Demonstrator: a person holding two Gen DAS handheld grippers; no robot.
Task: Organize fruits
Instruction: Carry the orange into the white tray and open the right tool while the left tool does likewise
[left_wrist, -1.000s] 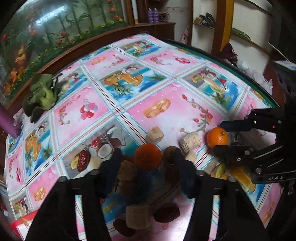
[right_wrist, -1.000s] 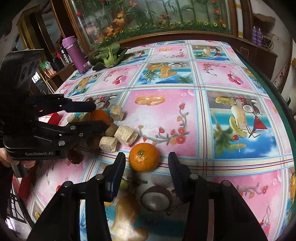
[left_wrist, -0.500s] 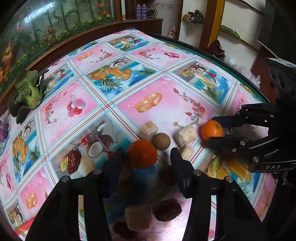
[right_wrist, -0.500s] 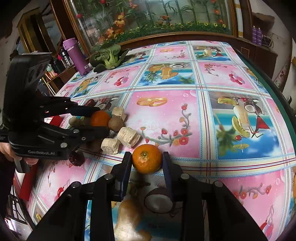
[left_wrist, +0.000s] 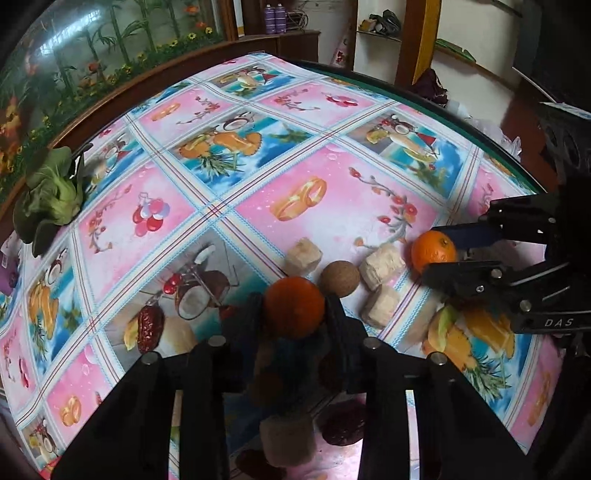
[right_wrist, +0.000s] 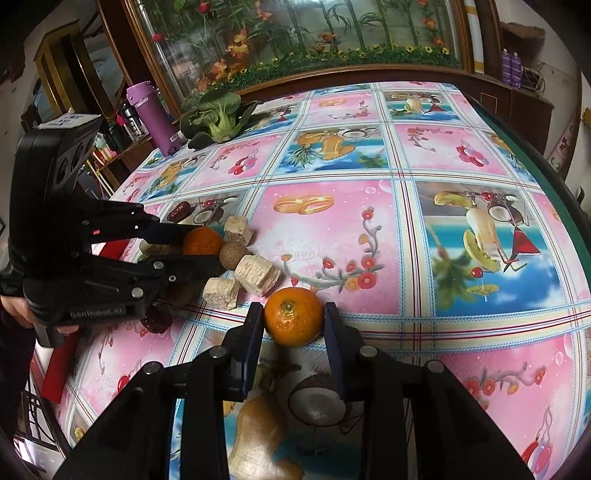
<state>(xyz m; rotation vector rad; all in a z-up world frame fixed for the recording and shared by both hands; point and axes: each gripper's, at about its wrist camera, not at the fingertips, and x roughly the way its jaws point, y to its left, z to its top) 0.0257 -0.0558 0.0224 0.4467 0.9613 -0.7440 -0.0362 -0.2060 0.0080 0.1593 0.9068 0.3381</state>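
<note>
My left gripper (left_wrist: 294, 314) is shut on an orange (left_wrist: 294, 307) and holds it over a pile of fruit pieces. My right gripper (right_wrist: 294, 322) is shut on a second orange (right_wrist: 294, 321) low over the tablecloth. Each gripper shows in the other's view: the right one (left_wrist: 439, 254) with its orange (left_wrist: 433, 250), the left one (right_wrist: 201, 248) with its orange (right_wrist: 202, 242). A round brown fruit (left_wrist: 339, 278) and pale cut chunks (left_wrist: 382, 265) lie between the two oranges. Dark red dates (left_wrist: 343, 422) and a tan chunk (left_wrist: 288, 435) lie under the left gripper.
A colourful printed tablecloth (right_wrist: 369, 236) covers the table. A bok choy (right_wrist: 218, 116) and a purple bottle (right_wrist: 153, 118) stand at the far edge. The table's edge (right_wrist: 535, 155) runs along the right. A red object (right_wrist: 59, 365) lies at the left edge.
Both grippers closed on their oranges: the right one first, the left one in the last half second. The left gripper lifted and pulled back a little.
</note>
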